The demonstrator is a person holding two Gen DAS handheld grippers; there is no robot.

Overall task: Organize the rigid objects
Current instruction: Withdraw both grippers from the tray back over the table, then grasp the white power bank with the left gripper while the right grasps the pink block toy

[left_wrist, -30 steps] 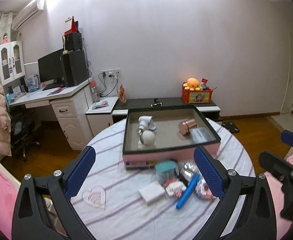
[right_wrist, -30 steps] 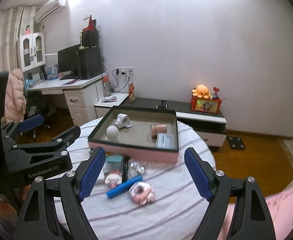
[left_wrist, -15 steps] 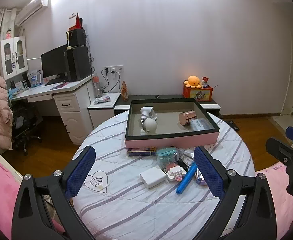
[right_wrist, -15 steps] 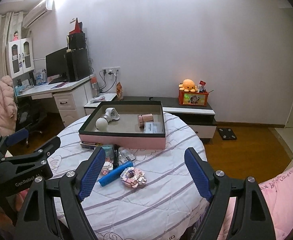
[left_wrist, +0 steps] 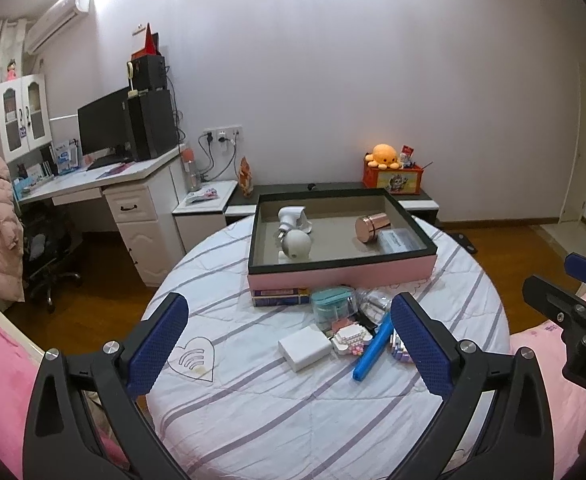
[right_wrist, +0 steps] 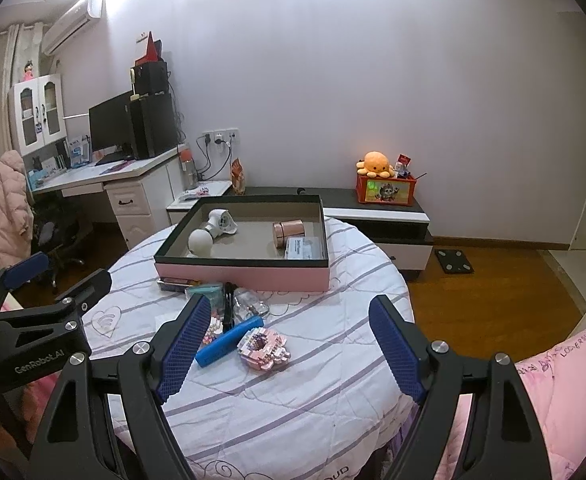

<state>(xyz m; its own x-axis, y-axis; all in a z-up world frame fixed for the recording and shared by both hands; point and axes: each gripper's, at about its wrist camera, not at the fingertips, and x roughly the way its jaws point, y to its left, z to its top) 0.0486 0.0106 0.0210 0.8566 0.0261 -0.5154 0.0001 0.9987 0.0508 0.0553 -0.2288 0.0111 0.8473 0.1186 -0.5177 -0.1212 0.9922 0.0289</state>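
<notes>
A pink box (left_wrist: 345, 274) (right_wrist: 245, 276) with a dark rim stands at the far side of the round table. Inside it lie a white round-headed device (left_wrist: 295, 244), a copper cylinder (left_wrist: 369, 227) and a clear case (left_wrist: 401, 240). In front of the box is a heap: a white block (left_wrist: 305, 348), a blue stick (left_wrist: 373, 348) (right_wrist: 229, 340), a teal case (left_wrist: 333, 308), a pink brick model (right_wrist: 263, 348). My left gripper (left_wrist: 289, 344) hangs open above the near table. My right gripper (right_wrist: 289, 348) is open too, with nothing between its fingers.
The table wears a white cloth with purple stripes (left_wrist: 273, 420). A flat blue box (left_wrist: 281, 296) lies against the pink box's front. Pink bedding (right_wrist: 553, 400) is at the right, a desk with a monitor (left_wrist: 105, 128) at the left, a low cabinet (right_wrist: 377, 208) behind.
Both grippers have drawn back from the table and risen a little, so the box and the heap look farther off and more of the table shows. Both stayed open.
</notes>
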